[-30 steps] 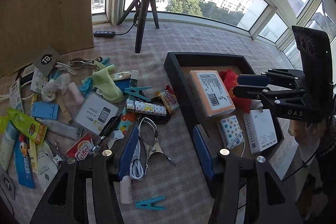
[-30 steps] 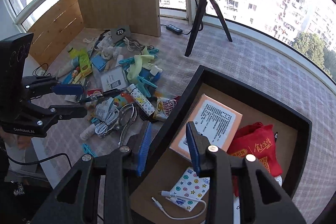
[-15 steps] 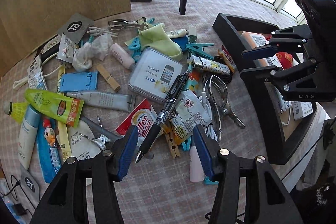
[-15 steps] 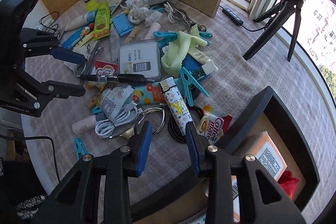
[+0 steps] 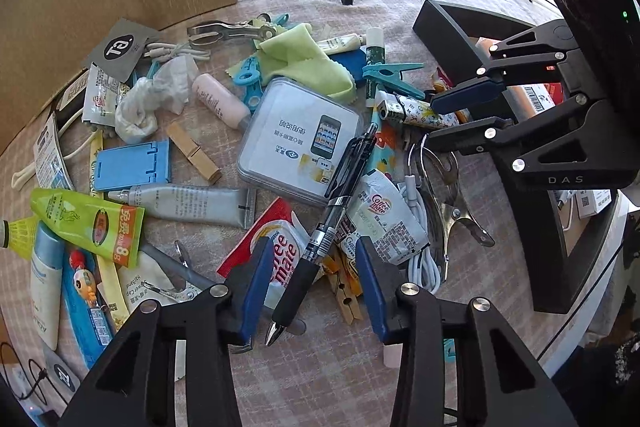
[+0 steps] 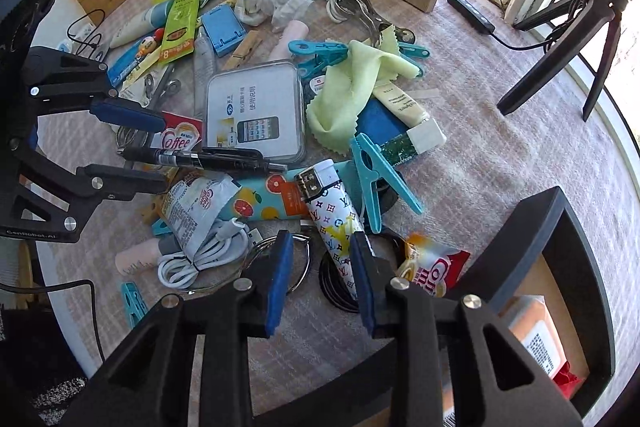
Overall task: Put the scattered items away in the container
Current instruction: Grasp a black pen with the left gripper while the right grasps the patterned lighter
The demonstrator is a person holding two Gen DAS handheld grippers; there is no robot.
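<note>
You were at the pick step, both tools down over the clutter on the table (image 5: 320, 379). Your left hand-held gripper (image 5: 316, 285) straddled the black pen's (image 5: 320, 239) rubber grip, jaws closing, pads not yet touching it, so nothing held. Your right hand-held gripper (image 6: 320, 267) straddled the monogram lighter (image 6: 334, 219), jaws closing too, no contact visible. Next move probably calls for finishing both squeezes, lifting, then carrying right to the black container (image 6: 576, 239), just beside the pile.
</note>
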